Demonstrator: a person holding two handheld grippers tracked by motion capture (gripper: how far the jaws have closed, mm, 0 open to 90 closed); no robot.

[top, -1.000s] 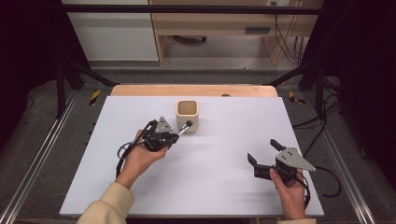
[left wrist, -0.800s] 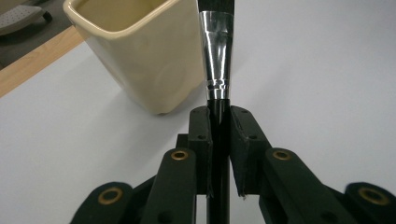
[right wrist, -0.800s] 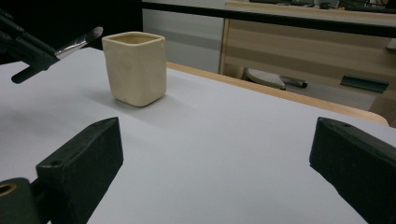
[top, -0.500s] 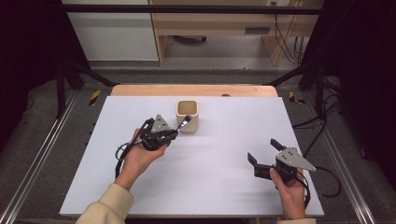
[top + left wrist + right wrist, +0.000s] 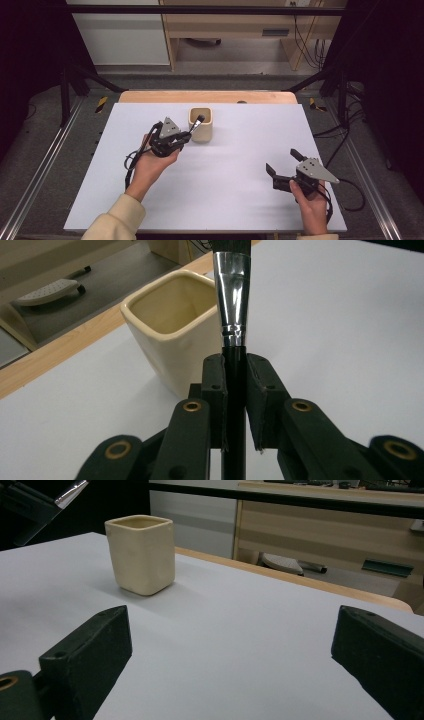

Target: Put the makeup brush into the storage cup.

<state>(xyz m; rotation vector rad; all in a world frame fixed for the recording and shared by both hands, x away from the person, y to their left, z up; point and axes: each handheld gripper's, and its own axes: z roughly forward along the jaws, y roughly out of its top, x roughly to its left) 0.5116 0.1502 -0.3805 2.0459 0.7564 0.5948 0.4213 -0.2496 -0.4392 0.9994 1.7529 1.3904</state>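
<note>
Left gripper (image 5: 184, 136) clamped on a black-handled brush (image 5: 233, 335), its tip over the rim of the cream square cup (image 5: 201, 125) near the worktop's (image 5: 235, 165) far edge, right gripper (image 5: 282, 167) jaws wide apart, holding nothing, near the right edge

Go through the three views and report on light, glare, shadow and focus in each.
High view: even light on the white table, dark surroundings, mild softness throughout. Left gripper view: bright glare streaks on the brush ferrule, clamped in the left tongs; the cup stays fairly sharp. Right gripper view: the near open right tongs look blurred, and the cup casts a soft shadow on the table.
</note>
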